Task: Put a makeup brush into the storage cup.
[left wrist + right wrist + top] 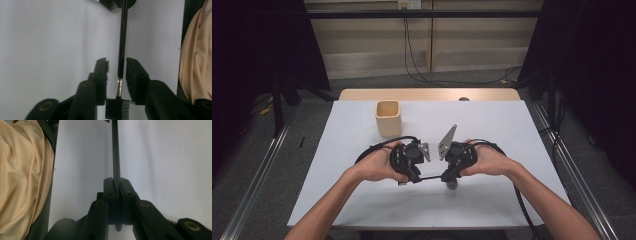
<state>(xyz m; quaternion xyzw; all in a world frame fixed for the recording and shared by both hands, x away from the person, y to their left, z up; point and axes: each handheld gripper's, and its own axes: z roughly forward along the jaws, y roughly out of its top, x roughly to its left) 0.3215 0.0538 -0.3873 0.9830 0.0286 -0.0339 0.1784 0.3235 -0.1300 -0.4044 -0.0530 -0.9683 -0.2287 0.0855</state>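
Brush [430, 177] is the thing in hand: a thin black stick with a small comb-and-bristle head, held level just above the white table [492, 125], in the near middle of it, between the two grippers.

In the high view the left gripper [416, 177] and right gripper [446, 176] face each other, each gripped in a hand, with the brush bridging the short gap between them. A tan cup [388, 118] stands upright on the far left part of the table, well apart from both.

Seen from the left gripper view, the brush [122, 50] runs straight away from the camera between the jaws. Its comb head and silver ferrule sit low between the pads, and a clear gap shows on either side of the stick, so the left gripper [117, 63] is partly open and does not press on it. Beige cloth [196, 57] lies at the right edge of that view.

In the right gripper view the jaws are closed tight on the handle end of the brush [115, 152], the stick pinched in the seam between the pads of the right gripper [116, 182]. A round dark end pokes out below the pads. The same beige cloth [25, 175] shows at the left there.
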